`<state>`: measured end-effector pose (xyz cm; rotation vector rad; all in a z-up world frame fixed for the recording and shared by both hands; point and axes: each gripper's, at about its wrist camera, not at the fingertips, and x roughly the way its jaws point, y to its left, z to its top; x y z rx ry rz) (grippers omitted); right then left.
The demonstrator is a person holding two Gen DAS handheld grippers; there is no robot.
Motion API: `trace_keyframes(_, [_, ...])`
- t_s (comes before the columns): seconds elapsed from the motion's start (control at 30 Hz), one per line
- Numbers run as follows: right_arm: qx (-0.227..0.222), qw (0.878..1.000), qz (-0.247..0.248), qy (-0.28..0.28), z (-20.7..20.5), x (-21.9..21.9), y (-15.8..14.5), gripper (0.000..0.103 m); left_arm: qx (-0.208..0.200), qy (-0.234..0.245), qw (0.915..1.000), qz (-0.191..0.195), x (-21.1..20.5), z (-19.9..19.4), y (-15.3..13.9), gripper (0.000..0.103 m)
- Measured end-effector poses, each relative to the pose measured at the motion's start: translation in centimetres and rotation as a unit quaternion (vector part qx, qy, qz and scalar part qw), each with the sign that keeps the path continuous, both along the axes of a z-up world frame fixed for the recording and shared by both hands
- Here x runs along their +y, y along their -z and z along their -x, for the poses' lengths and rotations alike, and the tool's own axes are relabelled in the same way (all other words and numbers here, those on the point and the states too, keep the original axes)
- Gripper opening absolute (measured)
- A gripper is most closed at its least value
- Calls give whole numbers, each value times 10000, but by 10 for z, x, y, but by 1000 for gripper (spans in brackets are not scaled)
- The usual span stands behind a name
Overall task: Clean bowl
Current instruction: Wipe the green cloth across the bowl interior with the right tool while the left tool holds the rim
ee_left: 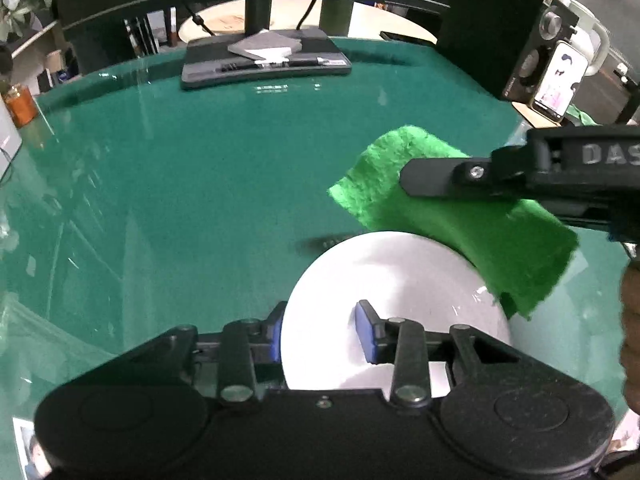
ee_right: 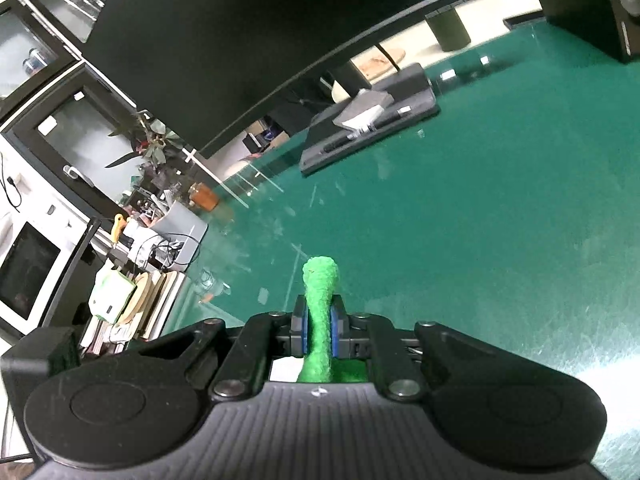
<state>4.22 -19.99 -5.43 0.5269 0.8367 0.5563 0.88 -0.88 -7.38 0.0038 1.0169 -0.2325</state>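
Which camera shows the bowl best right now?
Left wrist: the white bowl fills the lower middle, its rim between the left gripper fingers, green cloth hanging over it. Right wrist shows no bowl, only the cloth.

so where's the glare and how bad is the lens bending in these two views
Left wrist view: white reflections streak the green table, a small glint sits on the bowl, and the table's far edge bows upward. Right wrist view: a washed-out bright patch lies lower right on the table, and the whole scene tilts.
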Motion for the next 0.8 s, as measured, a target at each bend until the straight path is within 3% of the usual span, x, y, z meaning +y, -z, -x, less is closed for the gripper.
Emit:
trace_keyframes(0.17, [183, 9993, -197, -252, -10, 20, 1, 12, 55, -89, 9997, 226, 6, -3, 3, 37])
trace_keyframes(0.33, [525, 9922, -264, -1100, -15, 62, 19, 11, 33, -93, 9997, 239, 7, -1, 3, 41])
trace_keyframes(0.37, [512, 9905, -206, -1262, -14, 69, 19, 6, 29, -98, 9997, 231, 8, -1, 4, 42])
trace_keyframes(0.47, [298, 9938, 8, -1070, -14, 66, 18, 3, 27, -145, 9997, 218, 10, -1, 4, 42])
trace_keyframes(0.6, [446, 9977, -65, -498, -19, 45, 21, 3, 15, -148, 9998, 156, 8, 0, 4, 46])
trace_keyframes(0.67, [499, 9970, -61, -588, -17, 50, 19, 5, 6, -150, 9998, 119, 6, -1, 5, 48])
trace_keyframes(0.77, [652, 9894, -159, -1288, -12, 68, 22, 3, -8, -146, 9998, 104, 6, 0, 5, 50])
trace_keyframes(0.8, [641, 9906, -160, -1200, -12, 64, 22, 3, -18, -156, 9998, 99, 7, 1, 5, 50])
